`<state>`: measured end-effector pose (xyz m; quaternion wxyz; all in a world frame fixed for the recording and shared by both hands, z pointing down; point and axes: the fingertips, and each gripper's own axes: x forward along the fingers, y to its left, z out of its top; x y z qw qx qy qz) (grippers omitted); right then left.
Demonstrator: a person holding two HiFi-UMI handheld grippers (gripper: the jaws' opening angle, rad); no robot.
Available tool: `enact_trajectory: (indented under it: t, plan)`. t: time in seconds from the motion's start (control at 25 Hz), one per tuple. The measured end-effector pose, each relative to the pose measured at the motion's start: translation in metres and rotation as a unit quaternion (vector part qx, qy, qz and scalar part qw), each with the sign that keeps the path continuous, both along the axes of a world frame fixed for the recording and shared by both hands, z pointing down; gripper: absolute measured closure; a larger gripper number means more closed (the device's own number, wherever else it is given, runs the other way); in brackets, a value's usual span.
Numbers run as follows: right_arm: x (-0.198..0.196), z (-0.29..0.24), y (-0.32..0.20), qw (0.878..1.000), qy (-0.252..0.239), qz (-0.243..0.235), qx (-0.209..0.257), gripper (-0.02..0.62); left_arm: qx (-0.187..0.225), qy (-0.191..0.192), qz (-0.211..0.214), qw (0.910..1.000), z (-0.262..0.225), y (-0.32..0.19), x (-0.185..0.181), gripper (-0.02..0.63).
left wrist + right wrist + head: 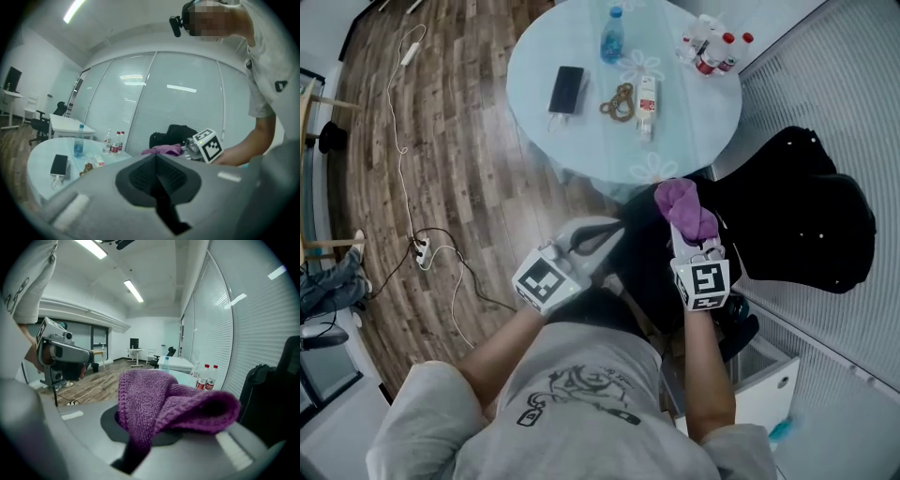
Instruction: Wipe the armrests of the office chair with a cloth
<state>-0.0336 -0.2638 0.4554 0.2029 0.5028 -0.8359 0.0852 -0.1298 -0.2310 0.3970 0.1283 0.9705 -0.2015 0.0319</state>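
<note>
Currently the right gripper (692,240) is clamped on a bunched purple cloth (684,206). Its jaws pinch one folded edge, and the rest of the cloth mounds up over the gripper's tip. The left gripper (598,236) has its jaws pressed together with nothing between them, and it hangs beside the right one, a little apart.

Both grippers hover over the black office chair (649,258), which stands just beside the near edge of the round table (581,141). The chair's dark back (806,216) spreads out to the right of the table, against a wall of white blinds. On the table lie a phone (566,89), a blue water bottle (612,37) and a cluster of red-capped bottles (712,47) at its far edge.

The cloth appears to be held in the air on the table's near side, not pressed against any part of the chair. No armrest can be clearly made out. By this reading the cloth is in hand and ready, while the wiping of both armrests seems yet to be done.
</note>
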Motion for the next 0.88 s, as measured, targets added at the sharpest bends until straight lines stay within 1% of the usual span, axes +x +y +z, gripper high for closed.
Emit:
enact_trajectory:
  t: [0.08, 0.2, 0.32, 0.44, 0.56, 0.68, 0.76, 0.88]
  plan:
    - [-0.005, -0.029, 0.007, 1.0, -0.013, 0.006, 0.011, 0.563, 0.006, 0.006, 0.002, 1.0, -0.022, 0.003, 0.001, 0.604]
    - [-0.011, -0.07, 0.017, 0.999, -0.029, 0.01, 0.033, 0.563, 0.029, 0.014, 0.005, 0.9995, -0.054, 0.007, 0.003, 0.604]
    - [-0.017, -0.11, 0.03, 0.998, -0.047, 0.01, 0.047, 0.563, 0.042, 0.02, 0.007, 0.9989, -0.087, 0.013, 0.005, 0.604]
    - [-0.024, -0.147, 0.046, 0.997, -0.059, 0.002, 0.056, 0.563, 0.046, 0.034, 0.008, 0.9984, -0.121, 0.023, 0.006, 0.604]
    - [-0.032, -0.179, 0.06, 0.995, -0.067, -0.006, 0.068, 0.563, 0.06, 0.044, 0.01, 0.9972, -0.152, 0.031, 0.006, 0.604]
    - [-0.041, -0.209, 0.073, 0.993, -0.083, -0.018, 0.085, 0.563, 0.081, 0.057, 0.02, 0.9949, -0.176, 0.039, 0.01, 0.604]
    - [-0.047, -0.227, 0.086, 0.991, -0.085, -0.026, 0.102, 0.563, 0.094, 0.064, 0.024, 0.9933, -0.188, 0.049, 0.012, 0.604]
    - [-0.056, -0.251, 0.107, 0.989, -0.088, -0.03, 0.118, 0.563, 0.099, 0.066, 0.027, 0.9925, -0.205, 0.063, 0.01, 0.604]
